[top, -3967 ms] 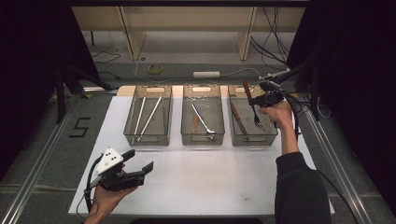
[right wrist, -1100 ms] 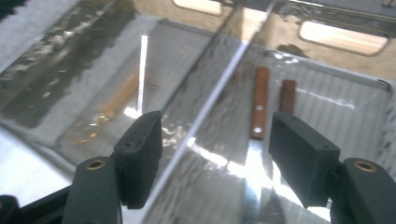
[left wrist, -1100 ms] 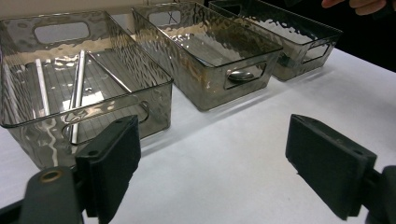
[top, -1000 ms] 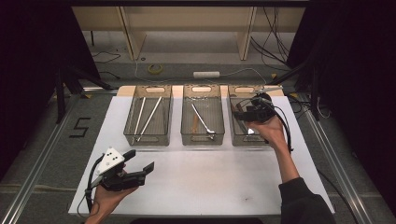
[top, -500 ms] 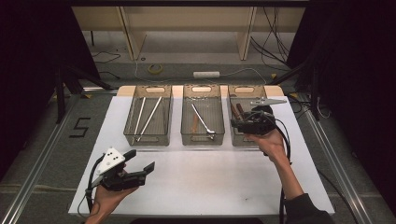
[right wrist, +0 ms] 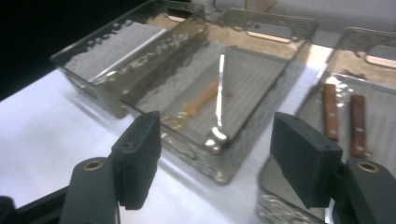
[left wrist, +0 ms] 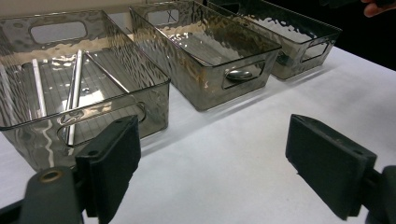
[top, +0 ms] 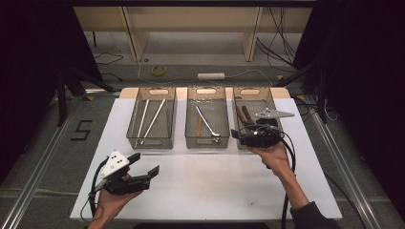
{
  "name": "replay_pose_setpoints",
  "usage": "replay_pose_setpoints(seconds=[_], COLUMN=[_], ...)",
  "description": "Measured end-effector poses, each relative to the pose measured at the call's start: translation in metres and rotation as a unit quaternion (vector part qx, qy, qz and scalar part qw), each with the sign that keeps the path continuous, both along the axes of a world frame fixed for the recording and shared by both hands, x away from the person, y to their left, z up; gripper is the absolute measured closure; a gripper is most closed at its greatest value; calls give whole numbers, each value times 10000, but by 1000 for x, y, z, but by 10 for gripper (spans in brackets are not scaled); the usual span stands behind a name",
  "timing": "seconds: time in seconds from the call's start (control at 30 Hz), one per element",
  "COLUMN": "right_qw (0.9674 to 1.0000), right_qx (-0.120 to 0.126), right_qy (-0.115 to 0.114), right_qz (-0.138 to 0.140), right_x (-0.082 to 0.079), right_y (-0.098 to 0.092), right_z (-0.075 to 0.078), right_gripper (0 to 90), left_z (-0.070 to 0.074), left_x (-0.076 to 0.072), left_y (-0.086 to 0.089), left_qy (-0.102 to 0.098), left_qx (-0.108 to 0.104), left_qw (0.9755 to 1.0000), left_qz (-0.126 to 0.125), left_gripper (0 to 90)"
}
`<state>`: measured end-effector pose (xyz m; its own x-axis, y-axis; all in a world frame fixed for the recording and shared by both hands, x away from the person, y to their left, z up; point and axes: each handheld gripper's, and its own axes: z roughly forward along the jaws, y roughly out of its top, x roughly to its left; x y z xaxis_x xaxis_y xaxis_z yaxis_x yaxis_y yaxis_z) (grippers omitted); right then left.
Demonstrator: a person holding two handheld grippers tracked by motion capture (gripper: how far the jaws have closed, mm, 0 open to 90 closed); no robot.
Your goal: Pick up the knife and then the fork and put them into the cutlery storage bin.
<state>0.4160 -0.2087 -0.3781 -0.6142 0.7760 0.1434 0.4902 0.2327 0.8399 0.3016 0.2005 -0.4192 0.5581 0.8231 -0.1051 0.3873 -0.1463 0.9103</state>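
Three smoky clear bins stand in a row on the white table [top: 215,191]. The left bin [top: 152,138] holds two long silver utensils [left wrist: 74,88]. In the middle bin [top: 207,141] lie a silver spoon [top: 207,122] and a wooden-handled piece [right wrist: 201,99]. Two brown-handled knives [right wrist: 343,119] rest in the right bin [top: 272,100]. My right gripper [top: 236,137] hovers at that bin's near left corner, pointing left; its jaws [right wrist: 215,158] are open and empty. Near the front left of the table, my left gripper [top: 145,164] is open with nothing between its jaws [left wrist: 212,163].
Beyond the table lie floor cables, a yellow tape roll [top: 159,70] and a white power strip [top: 211,76]. Metal rails [top: 43,157] run along both sides of the table. A dark mark shaped like a 5 [top: 81,130] sits on the floor to the left.
Four seconds ago the right gripper held a brown-handled knife above the right bin; now it is empty. Over the last second it moved from the bin's middle toward its near left corner. The left gripper stayed put.
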Motion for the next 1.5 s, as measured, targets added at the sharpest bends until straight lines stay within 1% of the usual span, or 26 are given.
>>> replay_pose_setpoints(seconds=[0.17, 0.33, 0.47, 0.57, 0.7, 1.13, 1.33, 1.5], right_qw=[9998, 9994, 9989, 9983, 9977, 9959, 9950, 9947], right_qx=[51, 193, 234, 351, 404, 607, 685, 721], right_qy=[-134, -179, -214, -270, -326, -435, -551, -587], right_qz=[149, 229, 342, 390, 427, 513, 482, 438], right_x=[-10, -19, -27, -33, -39, -58, -69, -79], right_y=[6, 8, 10, 10, 10, 1, -6, -13], right_z=[-2, -5, -10, -13, -16, -23, -28, -34], right_gripper=[347, 346, 332, 329, 317, 317, 318, 318], left_z=[-1, -1, -1, -1, -1, -1, -1, -1], left_x=[0, -1, -1, -2, -1, -1, -1, -1], left_y=[1, 3, 3, 3, 3, 3, 2, 3], left_qy=[10, 11, 7, 15, 40, 42, 51, 71], left_qx=[-6, -41, -38, -27, -91, -90, -107, -150], left_qw=[10000, 10000, 10000, 10000, 9999, 9999, 9999, 9998], left_qz=[-27, -12, -28, -39, -51, -74, -84, -94], left_gripper=[176, 176, 176, 176, 176, 176, 176, 176])
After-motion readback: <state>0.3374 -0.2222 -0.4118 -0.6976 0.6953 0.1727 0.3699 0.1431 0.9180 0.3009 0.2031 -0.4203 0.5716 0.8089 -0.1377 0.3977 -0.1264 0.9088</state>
